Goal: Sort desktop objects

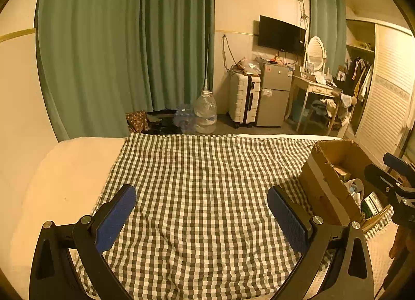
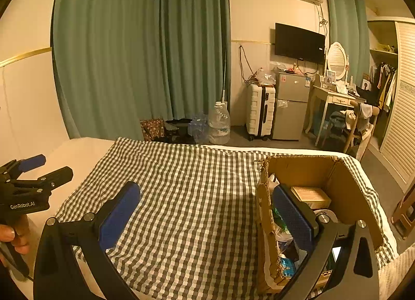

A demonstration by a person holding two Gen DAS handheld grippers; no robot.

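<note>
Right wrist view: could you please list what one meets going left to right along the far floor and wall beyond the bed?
Patterned bag → water jug → white suitcase → small fridge → dressing table → open wardrobe.

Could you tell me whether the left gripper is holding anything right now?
No, the left gripper is open, with only checked cloth between its pads.

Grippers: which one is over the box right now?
The right gripper: one of its fingers hangs over the open cardboard box. The left gripper is over checked cloth.
</note>
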